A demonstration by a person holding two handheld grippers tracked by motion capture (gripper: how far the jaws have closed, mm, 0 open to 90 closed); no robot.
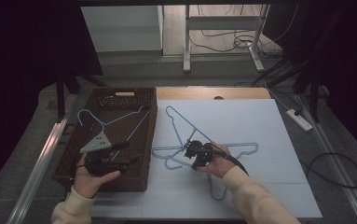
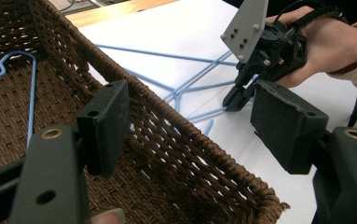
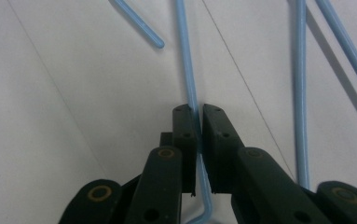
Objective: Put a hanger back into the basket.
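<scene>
Wicker, dark brown and woven, makes up the rectangular basket (image 1: pixel 73 140) on the left part of the table, beside the left edge of the pale blue sheet (image 1: pixel 260 126). One light blue wire hanger (image 1: pixel 115 120) lies inside it, its hook toward the basket's far left corner. The left gripper (image 1: pixel 127 154), held in the person's left hand (image 1: pixel 90 179), sits over the basket's near half with its grey three-cornered plate on top. In the left gripper view its jaws stand wide apart with nothing between them, straddling the basket's right wall.

On the sheet, right of the basket, several more light blue hangers (image 1: pixel 181 126) lie tangled across one another near the sheet's middle. The right gripper (image 1: pixel 188 148), in the person's right hand (image 1: pixel 218 163), is down among them. The right gripper view shows its jaws nearly closed on a single hanger wire (image 3: pixel 190 88), which runs up between the pads, with other wires lying apart on the sheet on either side.

Beyond the sheet's far edge a strip of bare wood tabletop (image 1: pixel 204 92) shows. The room is dim, with grey floor, white desk legs (image 1: pixel 186 46), loose cables and a power strip (image 1: pixel 299 119) on the right.
</scene>
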